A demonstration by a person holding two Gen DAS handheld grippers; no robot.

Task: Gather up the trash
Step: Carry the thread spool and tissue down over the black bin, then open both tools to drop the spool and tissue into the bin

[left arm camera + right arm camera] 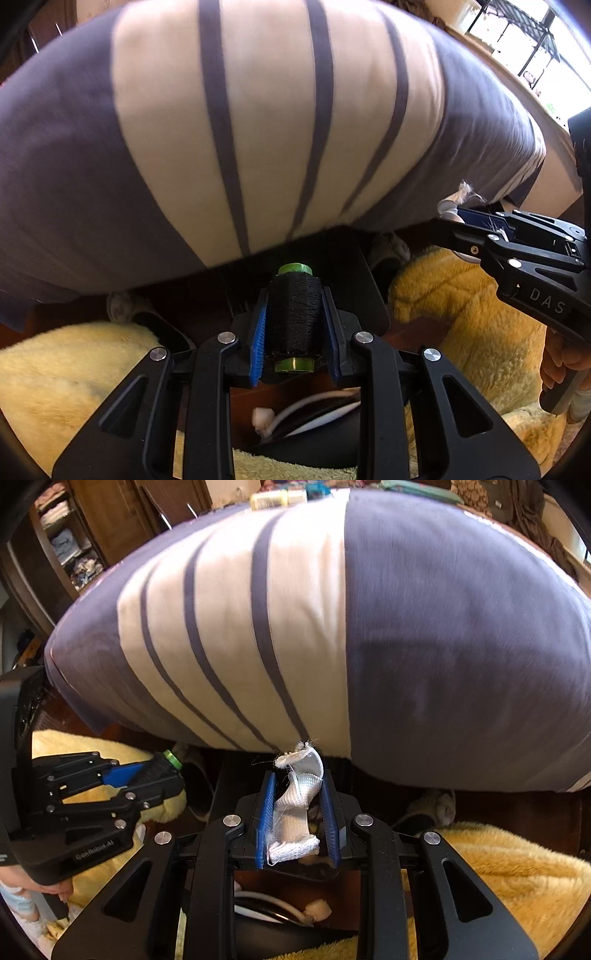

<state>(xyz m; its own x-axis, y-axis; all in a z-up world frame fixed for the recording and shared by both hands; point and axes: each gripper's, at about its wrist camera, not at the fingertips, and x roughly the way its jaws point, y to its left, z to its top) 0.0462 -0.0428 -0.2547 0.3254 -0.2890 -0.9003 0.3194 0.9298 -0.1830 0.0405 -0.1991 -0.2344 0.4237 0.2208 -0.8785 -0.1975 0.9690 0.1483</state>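
Thread spool (293, 319) in left tool (294, 325)

I saw the striped bedspread (258, 129) blurred, and my grippers' frames hid most of the black bin (295, 930).

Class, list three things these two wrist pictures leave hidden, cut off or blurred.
1. Left wrist view: the white cord under the left gripper, which holds the thread spool, is hidden by the gripper's frame.
2. Right wrist view: the slipper is partly hidden under the striped bedding.
3. Both views: the bedding's weave is motion-blurred.
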